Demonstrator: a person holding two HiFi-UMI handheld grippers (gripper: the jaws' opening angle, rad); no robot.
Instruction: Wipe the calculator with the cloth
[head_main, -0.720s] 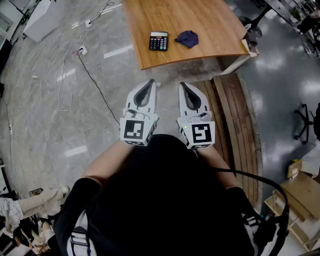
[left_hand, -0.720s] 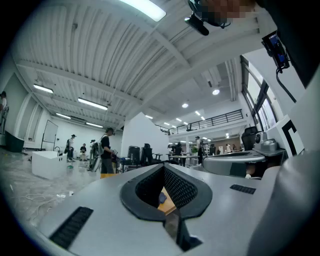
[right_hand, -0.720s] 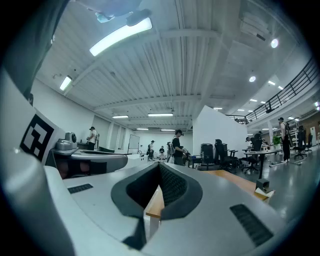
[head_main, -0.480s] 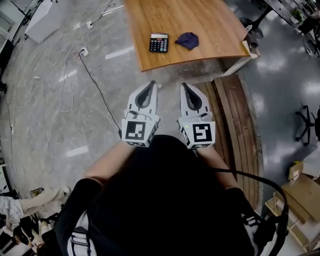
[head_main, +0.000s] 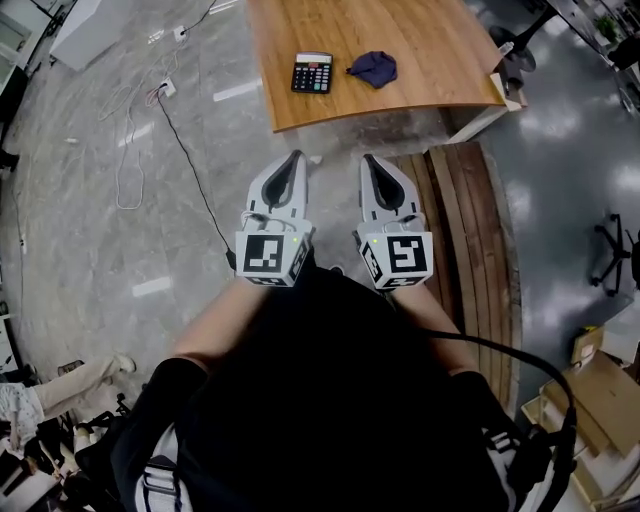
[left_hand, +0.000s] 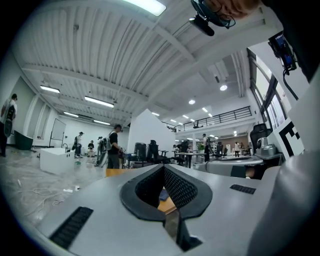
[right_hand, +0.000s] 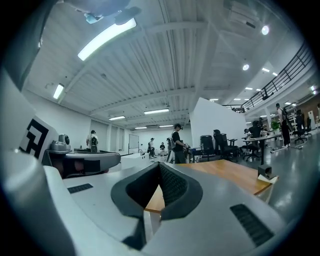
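Observation:
A black calculator (head_main: 312, 73) lies near the front edge of a wooden table (head_main: 420, 40). A crumpled dark blue cloth (head_main: 373, 68) lies just to its right, a small gap between them. My left gripper (head_main: 296, 155) and right gripper (head_main: 367, 158) are held level side by side over the floor, well short of the table's front edge. Both are shut with nothing between the jaws. The tabletop (right_hand: 225, 172) shows ahead in the right gripper view; a sliver of the table (left_hand: 167, 204) and cloth shows through the left gripper's jaws.
Wooden planks (head_main: 470, 230) lie on the floor to the right of my grippers. Cables and a power strip (head_main: 160, 95) trail across the grey floor at the left. A cardboard box (head_main: 600, 390) sits far right. Several people (right_hand: 177, 142) stand in the distance.
The table, calculator and cloth have slid toward the top of the head view as I step closer. The grippers keep the same side-by-side pose and stay shut.

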